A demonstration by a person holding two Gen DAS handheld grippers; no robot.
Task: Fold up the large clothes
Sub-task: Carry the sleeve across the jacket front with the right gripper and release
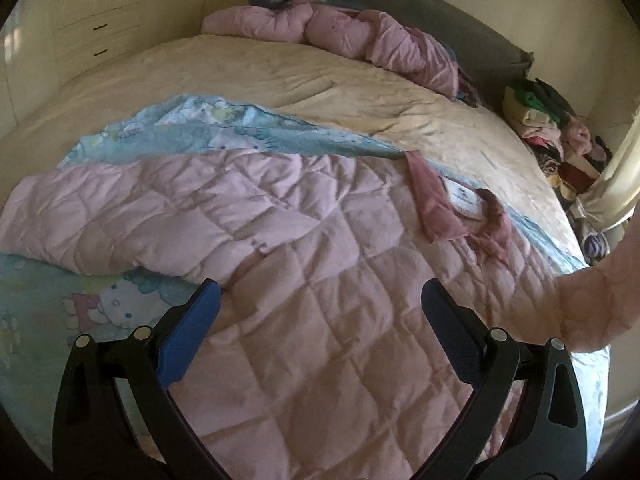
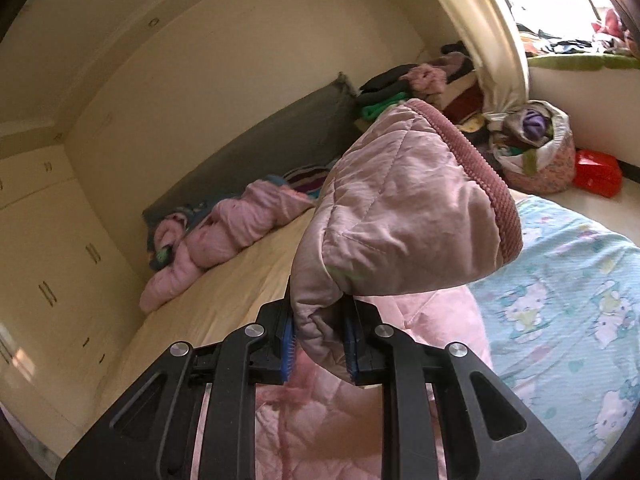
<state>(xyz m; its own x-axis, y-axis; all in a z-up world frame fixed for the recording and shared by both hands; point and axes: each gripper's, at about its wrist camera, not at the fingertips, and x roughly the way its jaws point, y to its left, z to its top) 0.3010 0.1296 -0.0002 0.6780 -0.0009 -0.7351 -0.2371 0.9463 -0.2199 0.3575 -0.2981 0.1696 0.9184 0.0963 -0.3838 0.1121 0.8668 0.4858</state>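
Taking the pink quilted jacket (image 1: 304, 264) as the thing to steer by: off its left edge a cartoon-print sheet (image 1: 60, 304) shows from under it, and the jacket itself lies spread flat across the near part of the bed (image 1: 248, 68), lining up, its darker collar (image 1: 436, 204) with the white label (image 1: 464, 196) at its far right. Right over the jacket's near hem hangs the left gripper (image 1: 320, 304), fingers spread wide and holding nothing, so nothing pins the body of the garment. At the jacket's right side one sleeve (image 2: 400, 216) is lifted clear of the bed, and the right gripper (image 2: 320, 344) is pressed together on a bunched fold of it a little below the ribbed cuff (image 2: 480, 172). The risks, as I judge them: the fabric looks slick and puffy, so that small pinch could slide out if the sleeve is swung across quickly; with the body unpinned, pulling the sleeve could drag the whole jacket sideways and rumple it; and the cuff flopping over could land twisted instead of flat. Beyond the jacket, against the headboard, a second pink coat (image 1: 332, 32) lies heaped, well apart and out of the way
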